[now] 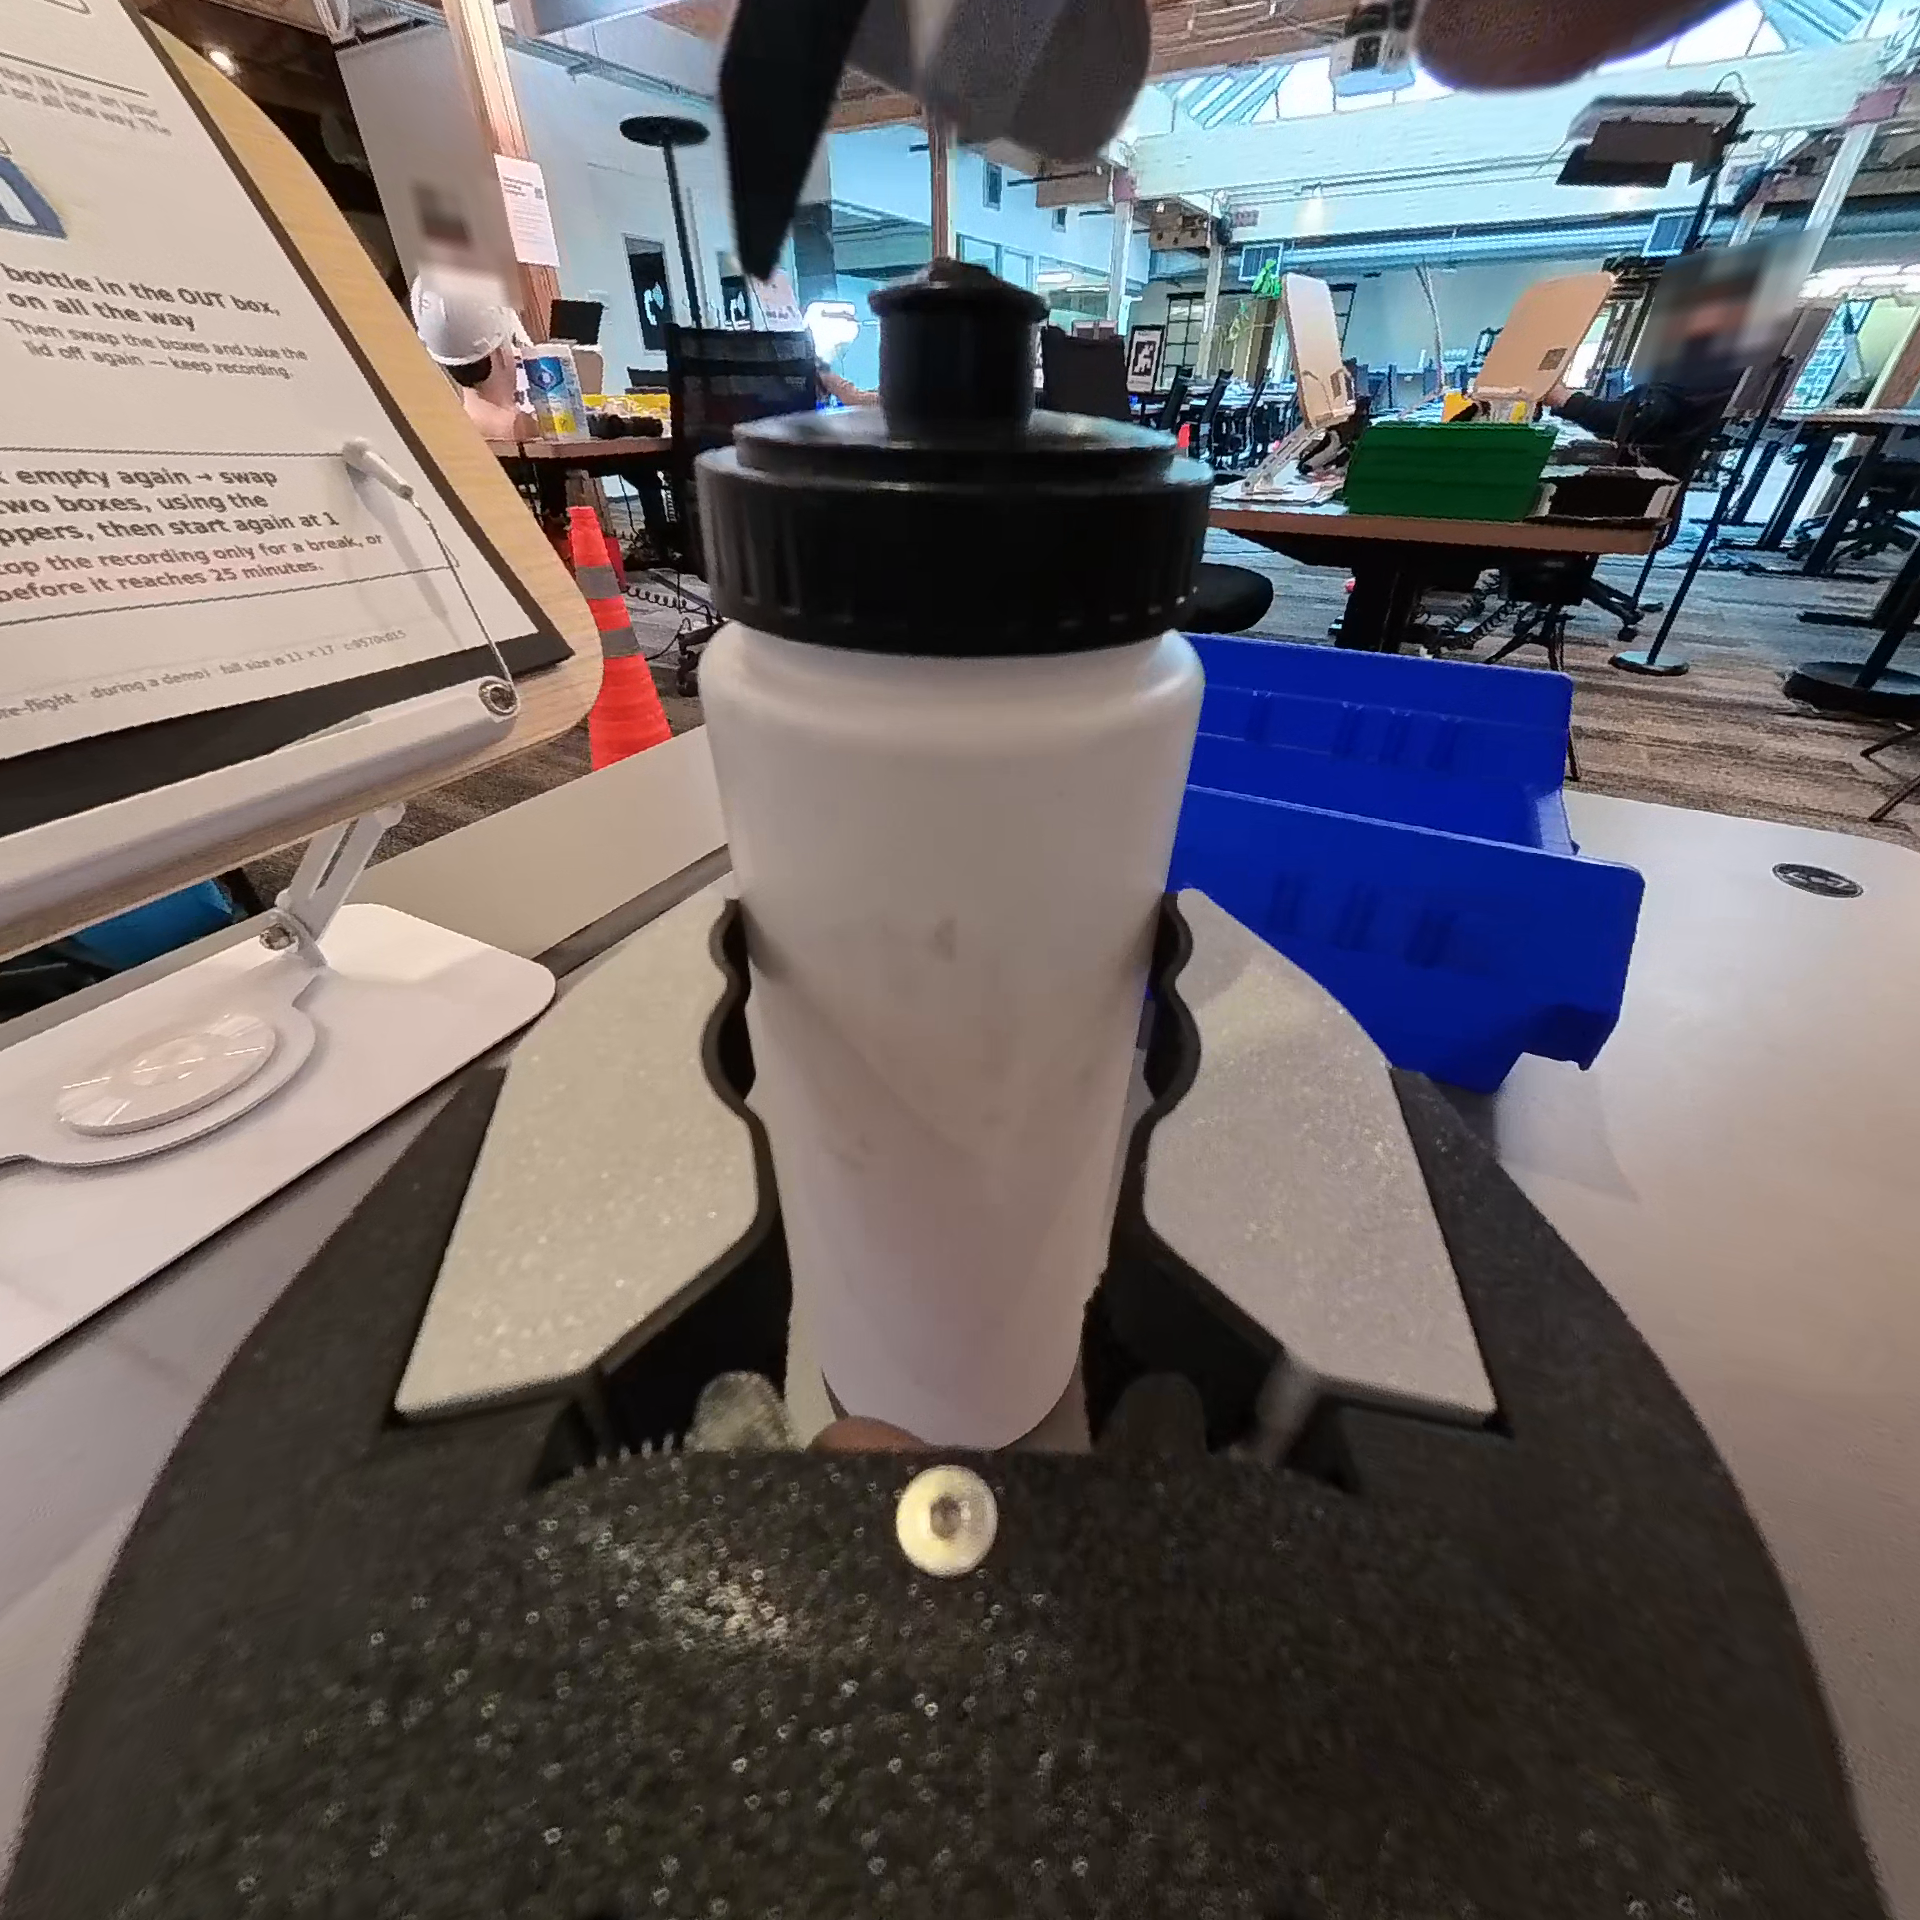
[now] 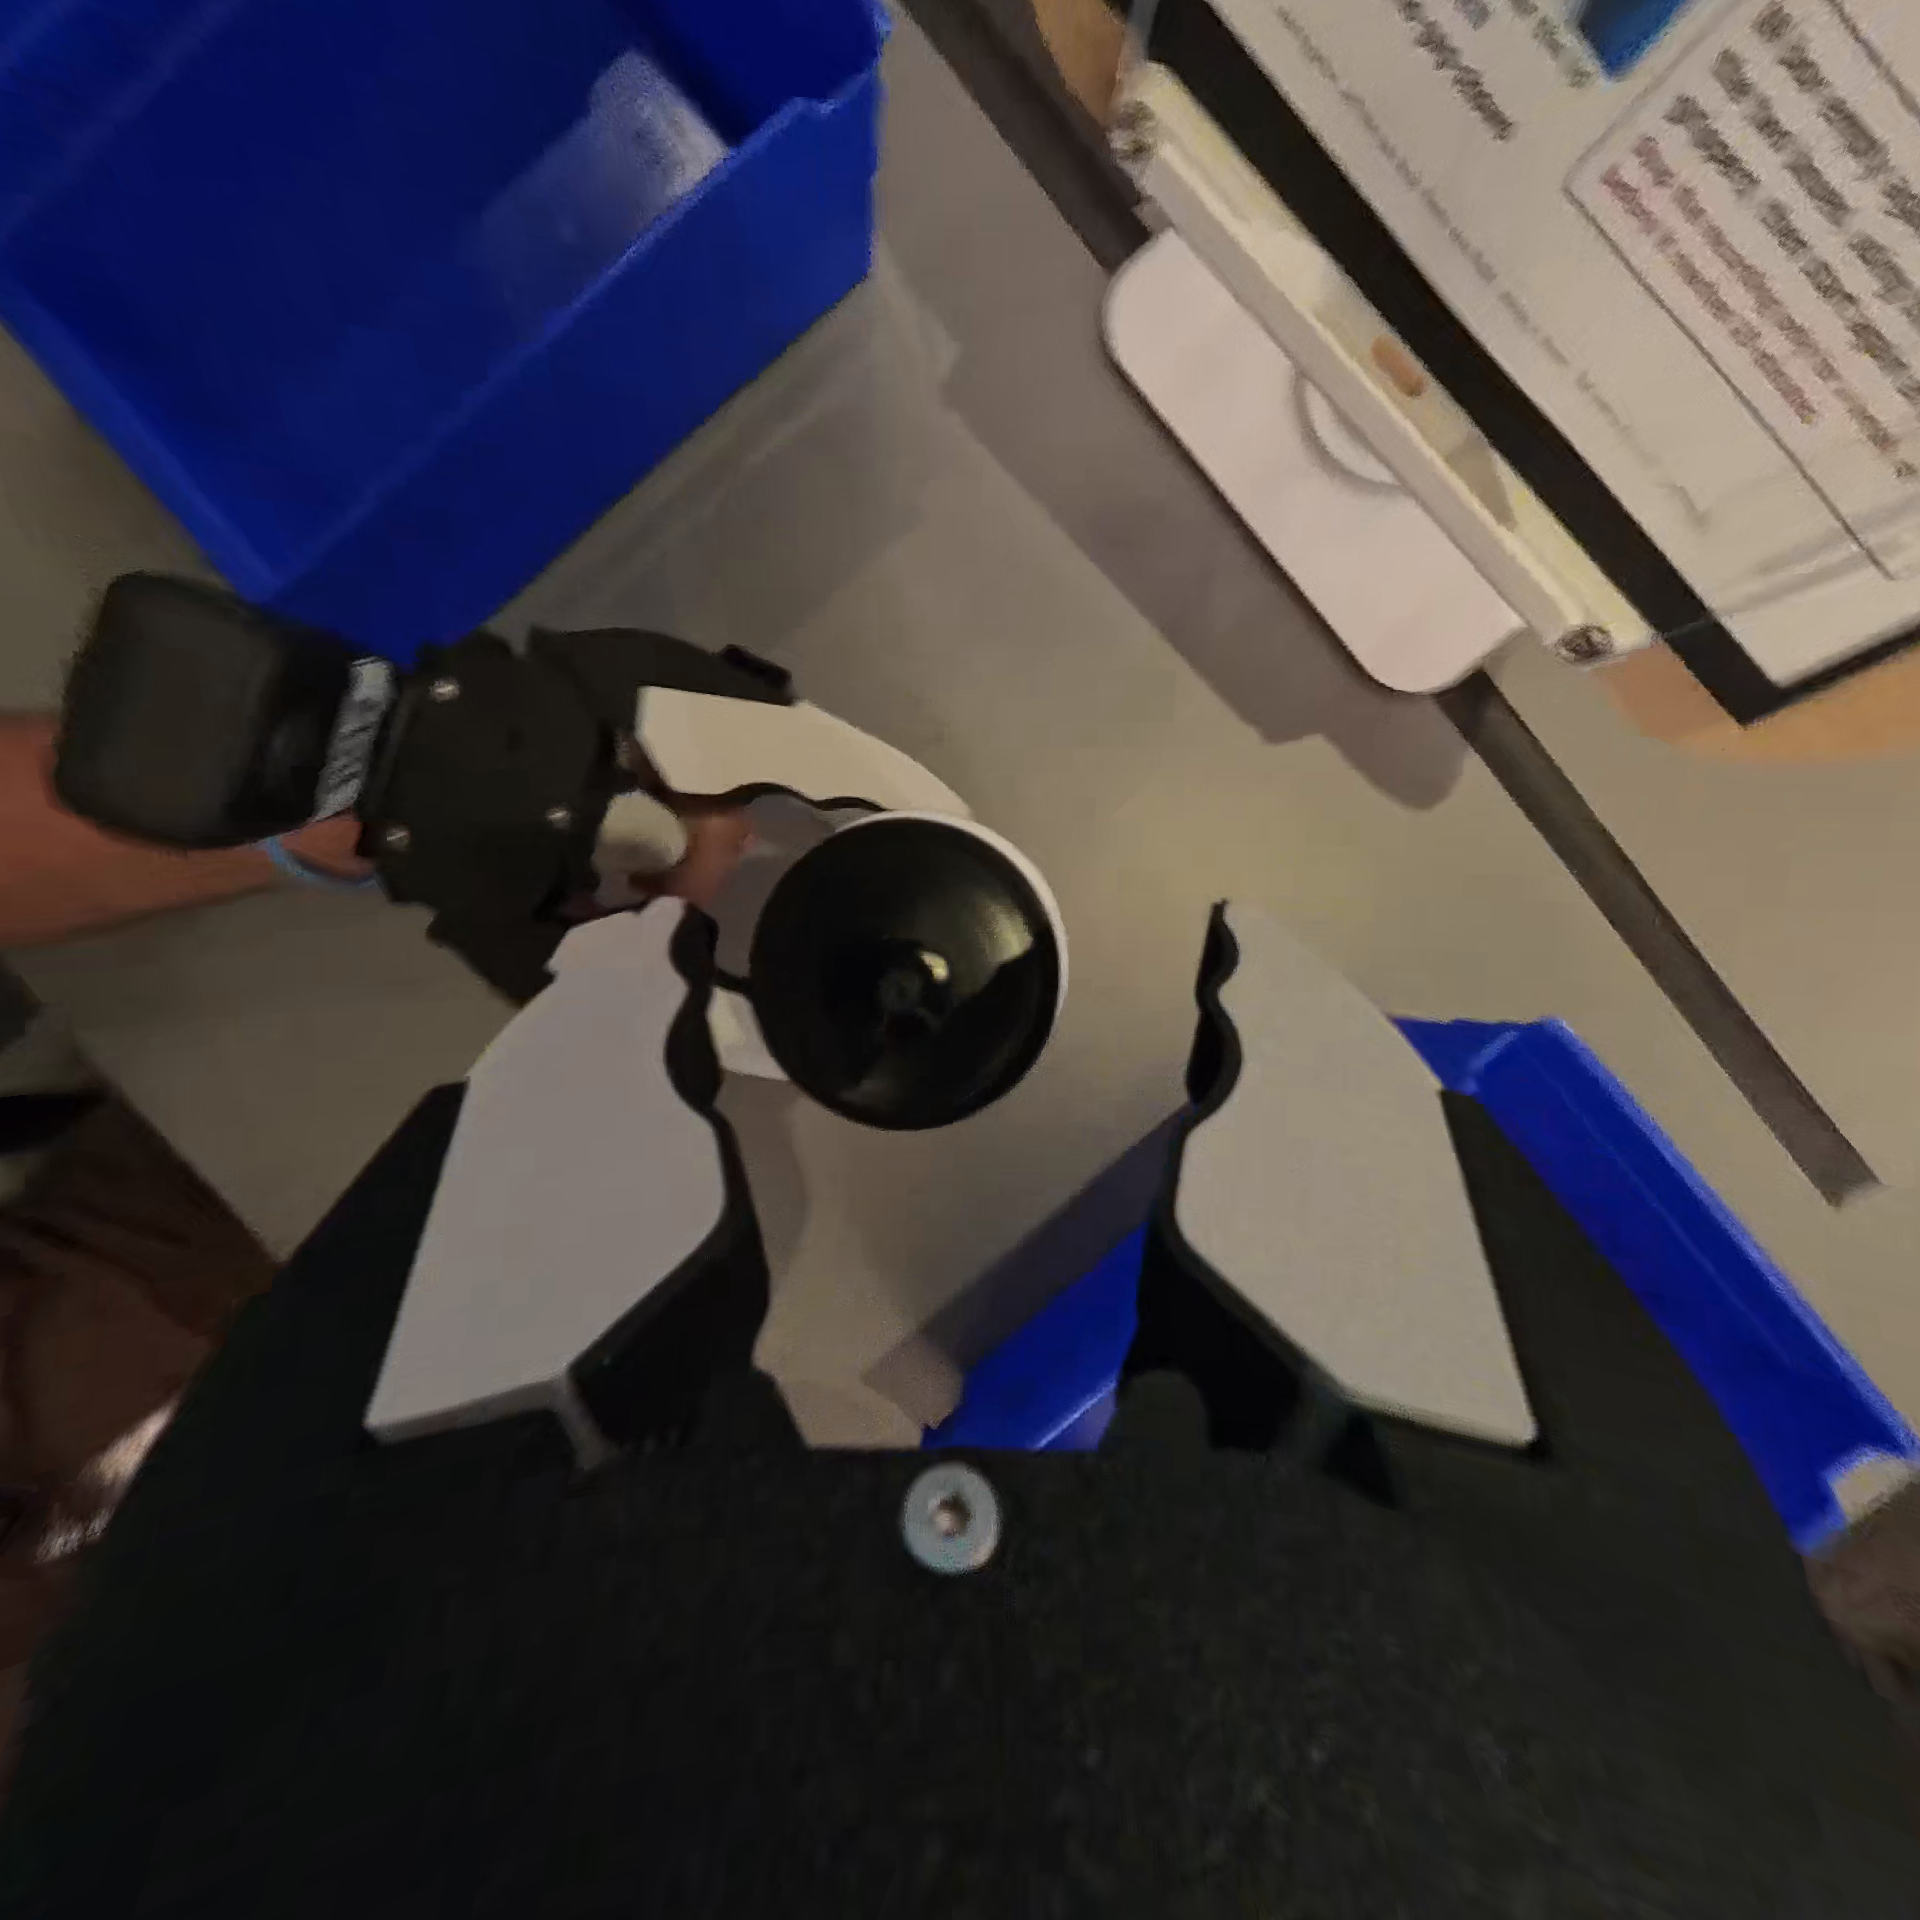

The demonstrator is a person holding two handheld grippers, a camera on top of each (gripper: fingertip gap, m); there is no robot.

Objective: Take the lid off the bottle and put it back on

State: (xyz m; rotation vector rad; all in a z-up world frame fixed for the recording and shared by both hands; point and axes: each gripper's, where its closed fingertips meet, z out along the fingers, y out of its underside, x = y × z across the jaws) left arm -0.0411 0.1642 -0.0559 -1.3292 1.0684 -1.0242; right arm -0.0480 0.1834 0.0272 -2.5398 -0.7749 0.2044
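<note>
A white bottle (image 1: 951,935) with a black screw lid (image 1: 951,540) stands upright in the centre of the left wrist view. My left gripper (image 1: 951,997) is shut on the bottle's body, both pads pressed against its sides. My right gripper (image 2: 953,930) looks straight down on the lid (image 2: 904,987) and is open. The lid lies between its fingers, with a clear gap to the right pad. The right gripper's dark body (image 1: 935,83) shows blurred just above the lid in the left wrist view. The left gripper (image 2: 769,883) shows holding the bottle (image 2: 748,1039) in the right wrist view.
A blue bin (image 1: 1403,883) stands on the grey table (image 1: 1714,1143) just right of the bottle. A second blue bin (image 2: 416,312) lies farther off, and another (image 2: 1610,1247) lies under my right fingers. An instruction board on a white stand (image 1: 208,416) is at the left.
</note>
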